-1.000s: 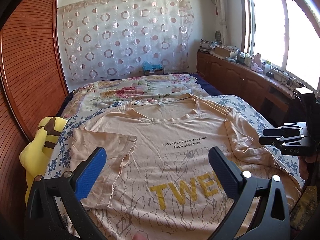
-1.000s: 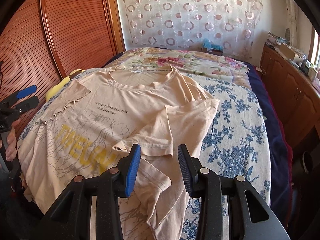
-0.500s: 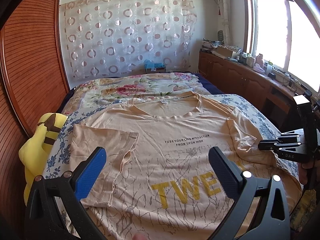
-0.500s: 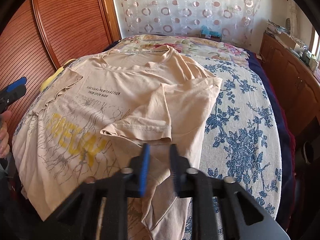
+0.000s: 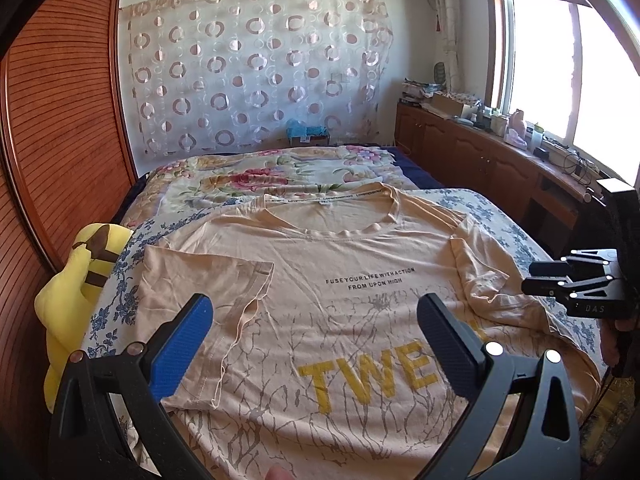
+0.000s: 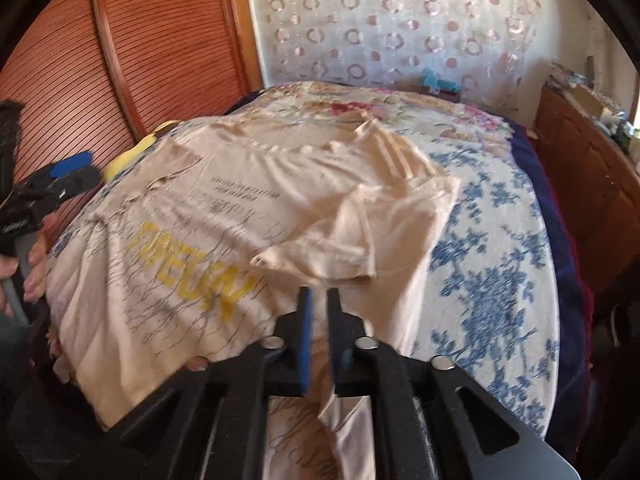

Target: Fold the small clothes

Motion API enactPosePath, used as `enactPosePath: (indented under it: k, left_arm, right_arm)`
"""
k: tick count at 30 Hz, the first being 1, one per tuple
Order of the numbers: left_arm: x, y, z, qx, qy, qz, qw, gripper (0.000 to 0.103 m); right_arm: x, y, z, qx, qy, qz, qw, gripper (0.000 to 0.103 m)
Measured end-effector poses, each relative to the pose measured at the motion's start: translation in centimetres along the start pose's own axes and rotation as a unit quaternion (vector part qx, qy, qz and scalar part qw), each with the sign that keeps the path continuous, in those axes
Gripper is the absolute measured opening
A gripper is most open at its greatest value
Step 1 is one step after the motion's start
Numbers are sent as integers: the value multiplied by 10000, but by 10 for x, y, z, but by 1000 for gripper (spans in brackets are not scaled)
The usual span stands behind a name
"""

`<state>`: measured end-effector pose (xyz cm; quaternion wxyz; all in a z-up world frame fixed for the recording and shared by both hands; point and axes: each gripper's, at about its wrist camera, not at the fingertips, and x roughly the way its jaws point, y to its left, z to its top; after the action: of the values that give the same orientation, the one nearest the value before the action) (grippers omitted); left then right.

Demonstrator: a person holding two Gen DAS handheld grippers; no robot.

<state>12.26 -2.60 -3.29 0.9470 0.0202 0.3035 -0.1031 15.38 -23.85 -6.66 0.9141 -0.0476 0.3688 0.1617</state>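
the right gripper point(image 6: 320, 294) hangs low over the near right part of the t-shirt point(image 5: 360, 320). its jaws have just been opening and now stand a narrow slit apart. a ridge of cloth seems to run up into that slit, but the view is smeared, so i cannot tell whether the pads pinch it or only straddle it.

just ahead of the tips lies the right sleeve point(image 6: 340, 240), already turned in over the chest. the shirt lies face up on the bed point(image 6: 500, 240), hem toward the person and collar toward the far curtain, so its long axis runs straight away from both grippers. the right side edge is closest to the right gripper. judging by that, the next fold belongs to this hand, carrying the edge sideways across the print toward the left.

the left gripper point(image 5: 314, 304) is spread wide and holds nothing, above the lower left of the shirt, with the left sleeve point(image 5: 200, 276) folded inward beside it.

the left view is sharp. it shows the print, a yellow plush toy point(image 5: 72, 280) at the bed's edge, and the right gripper side-on. only the right view shows the bare floral sheet beyond the shirt's right edge.
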Motion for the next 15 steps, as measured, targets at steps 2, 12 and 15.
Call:
enactPosePath:
  k: [2, 12, 15]
  left_arm:
    - [1, -1, -1, 9, -9, 3, 10000, 102]
    - [-2, 0, -2, -24, -2, 27, 10000, 102]
    - [-3, 6, -2, -78, -3, 38, 10000, 102]
  right_arm:
    - [2, -7, 5, 121, -107, -59, 9999, 57]
    - [55, -11, 23, 98, 431, -174, 9989, 37]
    - [58, -5, 28, -21, 513, -183, 9985, 11]
